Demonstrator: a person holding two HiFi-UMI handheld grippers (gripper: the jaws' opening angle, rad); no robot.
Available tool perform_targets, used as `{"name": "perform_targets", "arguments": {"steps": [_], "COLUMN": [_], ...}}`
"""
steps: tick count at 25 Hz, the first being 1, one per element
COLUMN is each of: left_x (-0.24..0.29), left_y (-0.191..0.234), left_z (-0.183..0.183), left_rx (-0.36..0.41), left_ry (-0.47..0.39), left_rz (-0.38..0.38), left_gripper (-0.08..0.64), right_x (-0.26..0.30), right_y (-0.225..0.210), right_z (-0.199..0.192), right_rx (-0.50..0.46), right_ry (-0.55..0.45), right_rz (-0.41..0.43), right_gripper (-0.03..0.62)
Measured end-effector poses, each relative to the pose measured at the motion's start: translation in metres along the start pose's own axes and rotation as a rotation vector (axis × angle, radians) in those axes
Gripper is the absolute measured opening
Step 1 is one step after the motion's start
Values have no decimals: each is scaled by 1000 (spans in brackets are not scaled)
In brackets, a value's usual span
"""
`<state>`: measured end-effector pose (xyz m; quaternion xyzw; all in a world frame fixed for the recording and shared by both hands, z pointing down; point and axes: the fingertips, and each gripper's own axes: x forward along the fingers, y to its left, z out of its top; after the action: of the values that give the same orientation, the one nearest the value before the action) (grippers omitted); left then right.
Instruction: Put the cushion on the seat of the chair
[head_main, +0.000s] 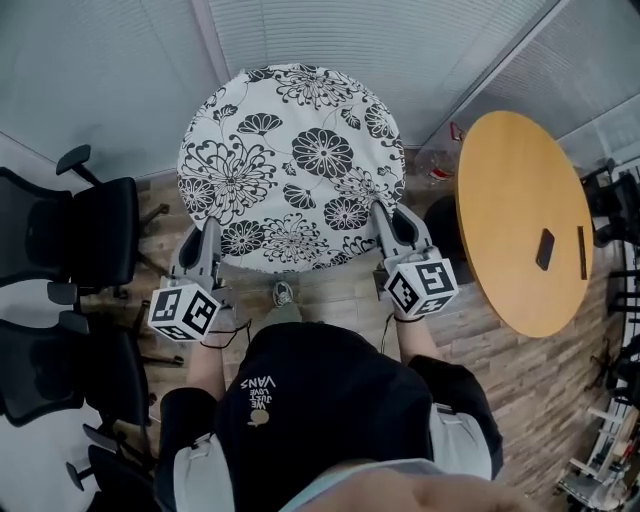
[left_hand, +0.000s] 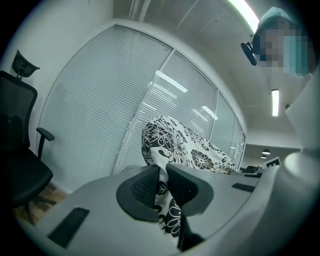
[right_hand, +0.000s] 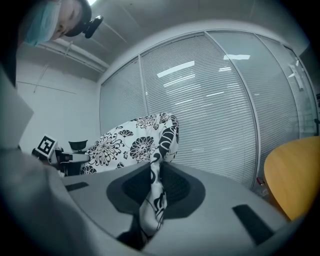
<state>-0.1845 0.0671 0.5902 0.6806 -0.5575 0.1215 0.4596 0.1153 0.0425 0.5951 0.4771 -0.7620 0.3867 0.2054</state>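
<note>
Your left gripper (head_main: 203, 238) and right gripper (head_main: 388, 222) each clamp the cushion's (head_main: 295, 160) near edge, holding it up ahead of both; pickup looks done; the chair (head_main: 95, 235), out beyond the left gripper, has no cushion yet; carrying and placing remain.

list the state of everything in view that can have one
cushion: held up off the floor, its near edge pinched at two spots
left gripper: shut on the cushion's edge
right gripper: shut on the cushion's edge
office chairs: standing at the left, no cushion on them
</note>
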Motion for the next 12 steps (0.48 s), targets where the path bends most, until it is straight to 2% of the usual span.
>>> {"name": "perform_targets", "arguments": {"steps": [5,12], "left_x": [4,3], "left_y": [5,4], "left_z": [-4,-5], "left_rx": [-28,-36], "left_ry": [19,0], "left_rz": [-23,-37], "left_gripper": [46,46], "right_x": [-1,1], "right_y": [2,4], "right_z": [2,1], "right_rx": [-13,-30], "right_ry": [15,20], "right_rz": [-27,-39], "right_gripper": [56,56]}}
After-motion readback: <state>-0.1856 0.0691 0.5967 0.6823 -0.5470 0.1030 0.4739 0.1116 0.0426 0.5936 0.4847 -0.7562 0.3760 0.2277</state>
